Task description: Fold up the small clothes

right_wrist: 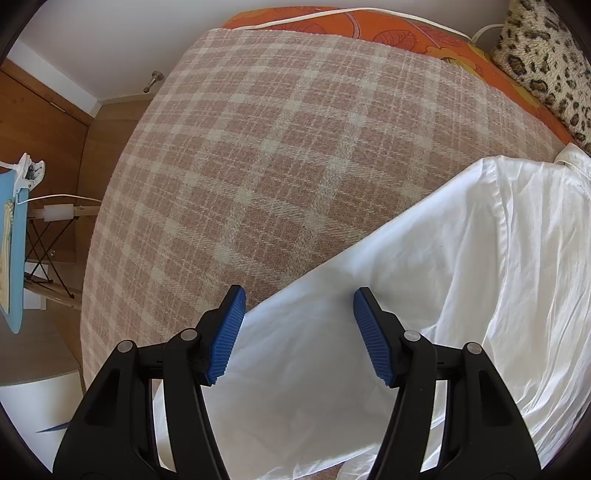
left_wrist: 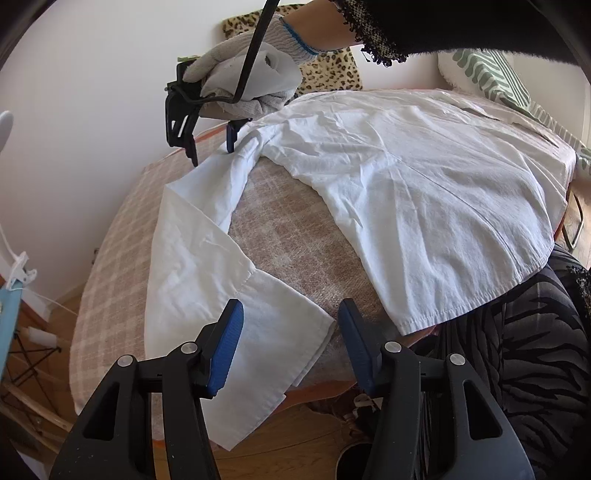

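Across a pink-and-cream plaid blanket [left_wrist: 288,236] covering the bed, a white cotton long-sleeved shirt [left_wrist: 417,192] is lying spread out, its body filling the far right of the left wrist view and its hem curving down to the near right edge. One long sleeve [left_wrist: 199,236] is stretching from the shoulder at the far left down toward the near edge, where its cuff [left_wrist: 273,332] is hanging slightly over the side of the bed. At the near edge, the left gripper [left_wrist: 290,345] is hovering with its blue ribbed pads [left_wrist: 227,350] spread wide apart, holding nothing, the cuff lying just beyond and between them. At the far left, the right gripper [left_wrist: 212,149] is being carried by a hand in a grey knit glove [left_wrist: 243,74], its two dark fingertips pointing down at the top of the sleeve near the shoulder; they are standing apart, one on either side of a raised ridge of cloth, though whether they are touching the fabric is hard to tell. From the right wrist view, the same gripper's pads [right_wrist: 371,336] are gaping wide over the sleeve's upper edge, gripping nothing. Beyond the blanket, an orange leaf-patterned sheet [right_wrist: 388,29] and a leopard-print pillow [right_wrist: 546,62] are showing along the far side, and a green-and-white patterned cushion [left_wrist: 491,74] is sitting at the far right.
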Tool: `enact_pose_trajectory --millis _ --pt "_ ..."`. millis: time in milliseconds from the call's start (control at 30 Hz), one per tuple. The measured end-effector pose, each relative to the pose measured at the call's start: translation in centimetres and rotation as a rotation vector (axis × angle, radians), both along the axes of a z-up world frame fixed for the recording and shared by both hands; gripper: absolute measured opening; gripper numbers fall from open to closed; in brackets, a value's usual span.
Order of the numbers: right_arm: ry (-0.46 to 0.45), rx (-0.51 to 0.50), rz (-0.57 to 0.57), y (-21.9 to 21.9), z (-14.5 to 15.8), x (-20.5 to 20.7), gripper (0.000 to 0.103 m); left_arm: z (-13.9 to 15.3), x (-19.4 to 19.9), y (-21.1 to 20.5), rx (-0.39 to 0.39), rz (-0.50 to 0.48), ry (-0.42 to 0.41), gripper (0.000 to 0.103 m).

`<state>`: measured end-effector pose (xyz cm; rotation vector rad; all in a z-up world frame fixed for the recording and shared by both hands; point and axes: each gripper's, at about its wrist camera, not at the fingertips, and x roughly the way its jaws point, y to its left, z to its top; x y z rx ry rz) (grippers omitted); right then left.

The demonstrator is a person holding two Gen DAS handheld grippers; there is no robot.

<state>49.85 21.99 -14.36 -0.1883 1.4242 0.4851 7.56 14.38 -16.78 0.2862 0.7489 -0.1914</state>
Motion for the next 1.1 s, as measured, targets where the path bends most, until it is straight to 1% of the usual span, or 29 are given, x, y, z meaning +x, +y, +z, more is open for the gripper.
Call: enact_pose_trajectory --millis 33,67,100,133,200,233,300,367,433,500,600,667,733,800,833,867,900,933,1000,1067,1100 --pt "0.001 -0.001 0.003 0.0 0.0 0.1 0.064 -0.1 0.3 0.4 -0.024 -0.005 0.019 0.020" --pt "0.001 -0.003 0.006 0.2 -0.2 0.0 0.064 -0.1 0.6 0.9 -0.073 -0.019 0.034 0.007" --pt "0.002 -0.007 0.010 0.3 -0.1 -0.1 0.064 0.1 0.7 1.5 -0.116 -0.019 0.035 0.004" --pt "0.002 -0.014 0.013 0.7 0.0 -0.5 0.064 0.3 0.7 2.0 -0.140 -0.009 0.032 0.002" --pt "0.001 -0.029 0.026 1.0 0.1 -0.8 0.064 1.4 0.4 3.4 -0.189 0.023 0.003 0.001" --pt "0.001 -0.034 0.028 1.2 0.2 -1.0 0.065 2.2 0.2 4.2 -0.233 0.043 -0.017 0.001" --pt "0.007 -0.041 0.025 1.4 0.3 -1.3 0.066 4.0 -0.4 6.1 -0.356 0.088 -0.054 0.001" --pt "0.018 -0.041 0.014 1.9 0.3 -1.4 0.071 5.3 -1.2 7.3 -0.442 0.112 -0.088 0.001" --pt "0.016 -0.071 0.016 2.8 0.2 -1.4 0.072 6.3 -1.9 7.3 -0.469 0.118 -0.116 0.001" --pt "0.011 -0.086 0.047 4.1 0.3 -1.9 0.072 6.8 -2.5 7.0 -0.500 0.111 -0.125 0.001" --pt "-0.004 -0.125 0.083 5.5 0.3 -2.7 0.072 7.7 -3.2 5.9 -0.535 0.076 -0.149 0.001" --pt "-0.011 -0.144 0.082 5.9 0.2 -2.9 0.072 8.3 -3.7 5.0 -0.513 0.055 -0.167 0.001" --pt "-0.020 -0.154 0.073 6.2 0.0 -2.9 0.072 8.3 -3.9 4.6 -0.489 0.043 -0.165 0.001" --pt "-0.061 -0.197 0.082 6.7 -0.5 -3.4 0.066 7.9 -3.9 4.4 -0.469 0.044 -0.157 0.001" --pt "-0.089 -0.196 0.103 6.8 -0.4 -3.9 0.060 7.6 -3.9 4.4 -0.472 0.049 -0.151 0.001" --pt "-0.103 -0.192 0.122 6.9 -0.3 -4.5 0.043 7.4 -3.8 4.5 -0.483 0.052 -0.147 0.001" --pt "-0.108 -0.193 0.133 6.9 -0.2 -4.9 0.029 7.3 -3.8 4.8 -0.499 0.058 -0.145 0.001" --pt "-0.105 -0.198 0.133 6.8 0.0 -5.3 0.004 7.4 -3.8 5.0 -0.518 0.062 -0.144 0.001" --pt "-0.103 -0.167 0.113 6.0 0.8 -5.2 0.003 7.8 -3.9 5.1 -0.526 0.061 -0.154 0.001" --pt "-0.138 -0.132 0.103 5.0 2.1 -4.9 0.002 8.4 -4.1 4.8 -0.520 0.045 -0.169 0.001" --pt "-0.137 -0.106 0.086 4.3 2.8 -4.4 0.002 8.7 -4.2 4.6 -0.521 0.035 -0.175 0.001"
